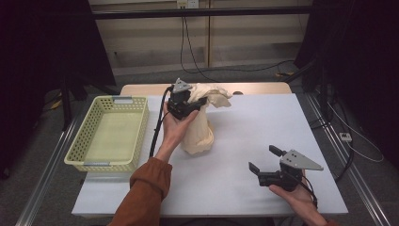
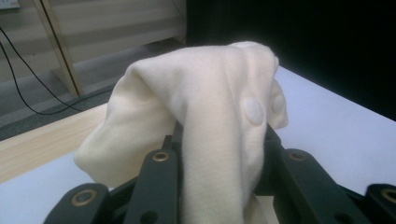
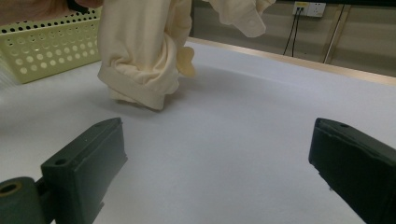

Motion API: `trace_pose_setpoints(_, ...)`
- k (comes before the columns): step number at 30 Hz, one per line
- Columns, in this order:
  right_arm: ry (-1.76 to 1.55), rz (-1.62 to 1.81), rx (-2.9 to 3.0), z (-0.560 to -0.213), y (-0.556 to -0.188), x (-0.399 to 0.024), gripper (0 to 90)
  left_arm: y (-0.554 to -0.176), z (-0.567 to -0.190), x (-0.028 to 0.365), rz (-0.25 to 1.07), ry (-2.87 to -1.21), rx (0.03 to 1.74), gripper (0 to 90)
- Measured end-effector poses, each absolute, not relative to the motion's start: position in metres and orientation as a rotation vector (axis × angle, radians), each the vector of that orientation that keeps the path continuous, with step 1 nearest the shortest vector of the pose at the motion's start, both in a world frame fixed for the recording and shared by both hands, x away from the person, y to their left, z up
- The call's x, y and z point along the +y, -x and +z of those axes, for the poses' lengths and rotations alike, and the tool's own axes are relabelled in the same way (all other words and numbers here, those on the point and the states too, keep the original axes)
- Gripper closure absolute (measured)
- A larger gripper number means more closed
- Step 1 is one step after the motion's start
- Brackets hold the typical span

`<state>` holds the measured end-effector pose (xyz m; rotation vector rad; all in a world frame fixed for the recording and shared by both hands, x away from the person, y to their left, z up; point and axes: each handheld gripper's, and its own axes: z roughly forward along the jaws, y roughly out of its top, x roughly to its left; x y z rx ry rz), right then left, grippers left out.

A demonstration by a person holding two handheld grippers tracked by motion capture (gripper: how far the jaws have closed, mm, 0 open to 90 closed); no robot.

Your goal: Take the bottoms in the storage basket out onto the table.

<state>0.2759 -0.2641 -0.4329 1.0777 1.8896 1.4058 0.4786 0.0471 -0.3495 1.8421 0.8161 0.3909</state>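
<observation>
High view: cream cloth (image 1: 200,125) is gripped by the left gripper (image 1: 188,104), raised near the table's (image 1: 263,127) far edge, its lower end touching. Yellow basket (image 1: 110,134) sits at the left edge. Right gripper (image 1: 266,160) held open, empty, near the front edge.

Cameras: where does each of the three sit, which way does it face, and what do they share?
High view: above the person's side, looking forward and down on the white table; forearms, both hands, left hand-held gripper and right hand-held gripper show.
Left gripper view: rides the left hand-held gripper, looking along jaws shut on the cream garment.
Right gripper view: rides the right hand-held gripper, open jaws, facing the garment's hanging end and yellow basket.
Shared: the garment in all three, the basket in two.
</observation>
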Motion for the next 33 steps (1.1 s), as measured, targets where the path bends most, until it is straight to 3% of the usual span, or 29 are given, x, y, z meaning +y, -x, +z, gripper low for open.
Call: trace_pose_setpoints(33, -1.082, 1.398, 1.905, -0.434, -0.276, -0.263, 3.7, -0.476, -0.397, 0.054, 0.284, -2.020, 0.869, 67.3)
